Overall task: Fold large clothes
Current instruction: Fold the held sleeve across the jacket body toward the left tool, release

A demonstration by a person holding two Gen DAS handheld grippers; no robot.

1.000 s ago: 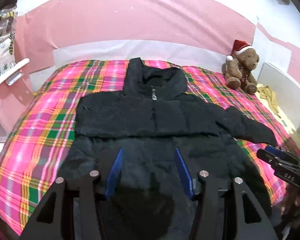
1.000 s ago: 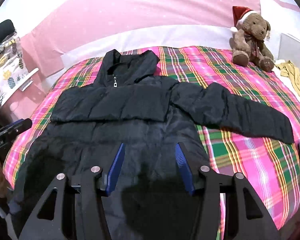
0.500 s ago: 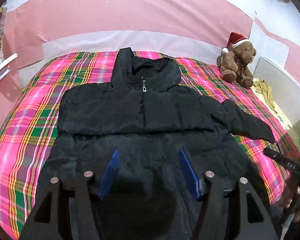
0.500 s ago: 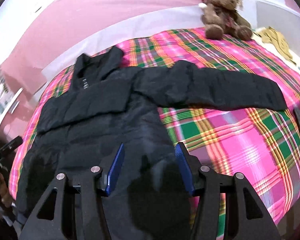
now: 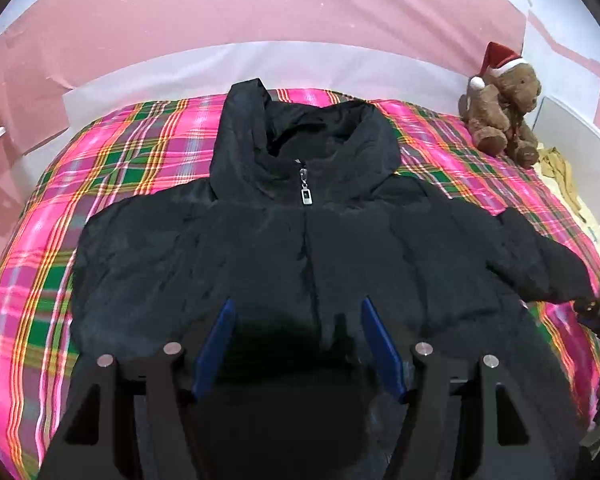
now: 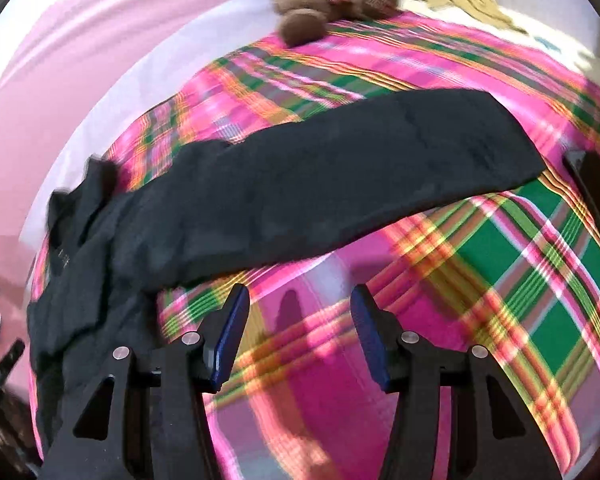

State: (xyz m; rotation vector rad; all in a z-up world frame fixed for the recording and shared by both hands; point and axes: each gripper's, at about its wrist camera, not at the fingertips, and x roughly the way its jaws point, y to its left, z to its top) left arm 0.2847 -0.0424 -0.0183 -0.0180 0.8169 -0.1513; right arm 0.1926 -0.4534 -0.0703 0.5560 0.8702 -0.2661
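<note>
Jaws of both grippers stood parted and empty, the left gripper's (image 5: 296, 340) having just been widened above the black jacket (image 5: 300, 248), which was spread front-up on the plaid bedspread (image 5: 140, 148). The right gripper (image 6: 296, 332) was poised over bare plaid just beside the jacket's outstretched sleeve (image 6: 380, 168). The approach to the sleeve fold was judged under way; next, that sleeve would need to be pinched and carried across the jacket's chest.

black gripper frames, blue fingers (image 5: 216, 348), silver screws

Bare plaid bed (image 6: 500, 280) lies open below the jacket's outstretched sleeve (image 6: 340, 184), while a teddy bear (image 5: 504, 112) blocks the far corner by the wall.
</note>
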